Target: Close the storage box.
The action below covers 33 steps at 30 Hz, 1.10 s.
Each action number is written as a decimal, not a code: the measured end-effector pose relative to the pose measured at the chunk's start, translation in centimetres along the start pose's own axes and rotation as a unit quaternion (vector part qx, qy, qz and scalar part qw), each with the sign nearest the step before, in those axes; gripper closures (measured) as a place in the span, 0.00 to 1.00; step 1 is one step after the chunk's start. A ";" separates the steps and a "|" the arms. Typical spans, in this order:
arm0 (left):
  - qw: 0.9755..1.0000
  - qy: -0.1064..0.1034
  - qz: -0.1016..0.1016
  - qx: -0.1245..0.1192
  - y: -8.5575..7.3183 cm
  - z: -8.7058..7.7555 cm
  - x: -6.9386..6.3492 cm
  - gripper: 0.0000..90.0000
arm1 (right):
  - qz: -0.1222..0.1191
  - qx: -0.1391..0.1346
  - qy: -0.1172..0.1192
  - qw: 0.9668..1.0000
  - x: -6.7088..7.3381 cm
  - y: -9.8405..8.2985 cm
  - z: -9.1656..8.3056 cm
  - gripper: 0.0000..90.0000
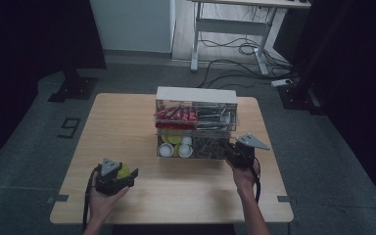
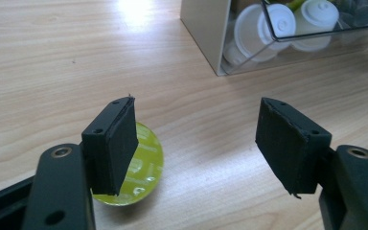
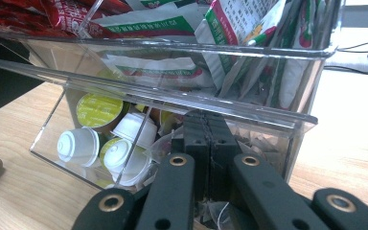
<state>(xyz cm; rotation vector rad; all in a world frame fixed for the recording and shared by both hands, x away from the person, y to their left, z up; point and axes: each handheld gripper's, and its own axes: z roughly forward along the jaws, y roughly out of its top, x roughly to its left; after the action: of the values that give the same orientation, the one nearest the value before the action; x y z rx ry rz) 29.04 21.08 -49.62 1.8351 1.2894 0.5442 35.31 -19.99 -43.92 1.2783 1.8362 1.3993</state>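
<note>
Holding left gripper (image 2: 196,143) wide beside round yellow-green foil-lidded capsule (image 2: 141,167); right gripper (image 3: 206,143) pinched shut inside clear plastic organiser (image 3: 287,120). I feared tugging would drag organiser.

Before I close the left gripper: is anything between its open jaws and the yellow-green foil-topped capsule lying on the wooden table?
Nothing visible stands in the way. The yellow-green foil-topped capsule lies on the wooden table, partly behind one pad of the open left gripper, off to the side of the gap. The clear plastic organizer stands farther off.
</note>
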 end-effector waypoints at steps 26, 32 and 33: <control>1.000 -0.016 0.004 0.008 -2.0 0.5 -1.1 0.35 | 0.012 0.006 0.004 1.000 -0.4 -2.0 -0.4 0.99; 1.000 -0.015 0.002 0.013 -2.5 0.5 -0.9 0.35 | 0.016 0.007 0.004 1.000 -0.5 -2.5 -0.4 0.99; 1.000 -0.015 0.002 0.013 -2.6 0.5 -0.9 0.35 | 0.017 0.008 0.004 1.000 -0.5 -2.6 -0.4 0.99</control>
<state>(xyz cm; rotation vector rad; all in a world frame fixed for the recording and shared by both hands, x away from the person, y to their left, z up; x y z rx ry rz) 27.60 20.48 -51.88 1.8608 1.2803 0.5021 34.22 -20.74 -46.27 1.3198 1.8433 1.4130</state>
